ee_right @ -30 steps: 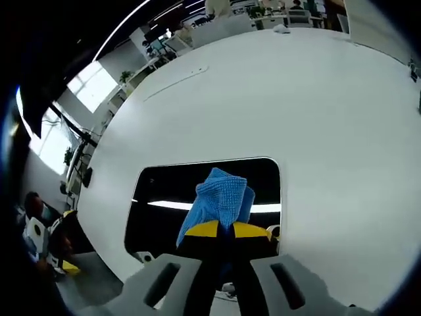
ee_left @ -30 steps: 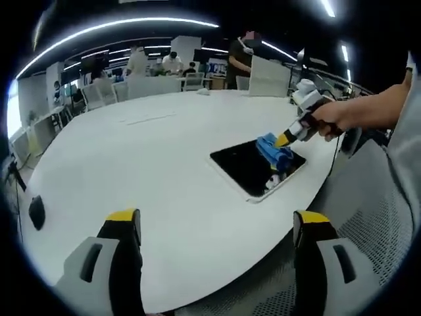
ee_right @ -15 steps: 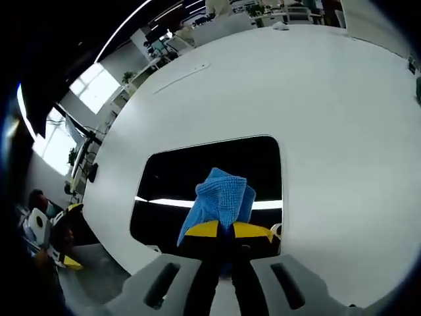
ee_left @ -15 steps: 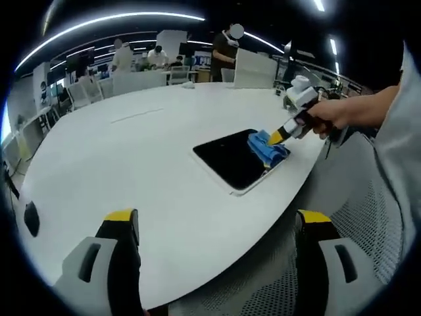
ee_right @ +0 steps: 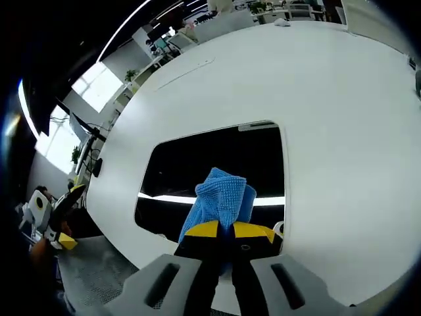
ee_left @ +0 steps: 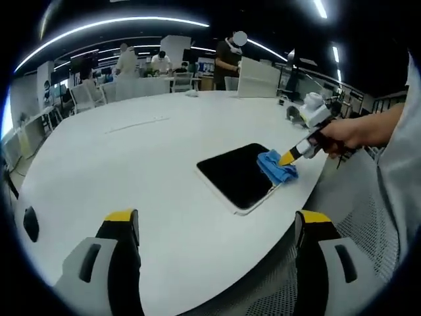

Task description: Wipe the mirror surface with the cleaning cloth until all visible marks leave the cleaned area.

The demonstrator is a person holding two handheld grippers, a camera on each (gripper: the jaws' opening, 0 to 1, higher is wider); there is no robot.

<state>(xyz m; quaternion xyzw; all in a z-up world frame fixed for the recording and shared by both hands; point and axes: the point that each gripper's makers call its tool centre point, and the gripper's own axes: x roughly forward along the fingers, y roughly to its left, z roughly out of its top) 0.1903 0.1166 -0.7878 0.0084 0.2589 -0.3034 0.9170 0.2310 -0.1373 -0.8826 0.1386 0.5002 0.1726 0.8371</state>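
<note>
Left gripper [ee_left: 214, 227]: jaws standing wide apart and gripping nothing, hovering above the near edge of the white table [ee_left: 131, 164].
Mirror [ee_left: 238, 175]: lying flat on the table near its right-hand edge, its dark glass reflecting a ceiling light strip.
Cleaning cloth [ee_left: 276, 166]: blue, pressing on the mirror's corner nearest the person's hand [ee_left: 345, 135].
Right gripper [ee_right: 227, 232]: jaws closed together and clamping the cleaning cloth [ee_right: 220, 197], which is resting on the near part of the mirror [ee_right: 210, 171].
Progress: wiping is under way, it appears — no marks are standing out on the glass from here, though small smudges would be too fine to tell, so whether any area is left is uncertain.
Left gripper view adds: the mirror whole on the table, the right gripper [ee_left: 294, 153] reaching in from the right, and people at distant desks.
Right gripper view adds: the cloth's weave up close, the reflected light band — and the left gripper [ee_right: 49, 217] beyond the table edge.
</note>
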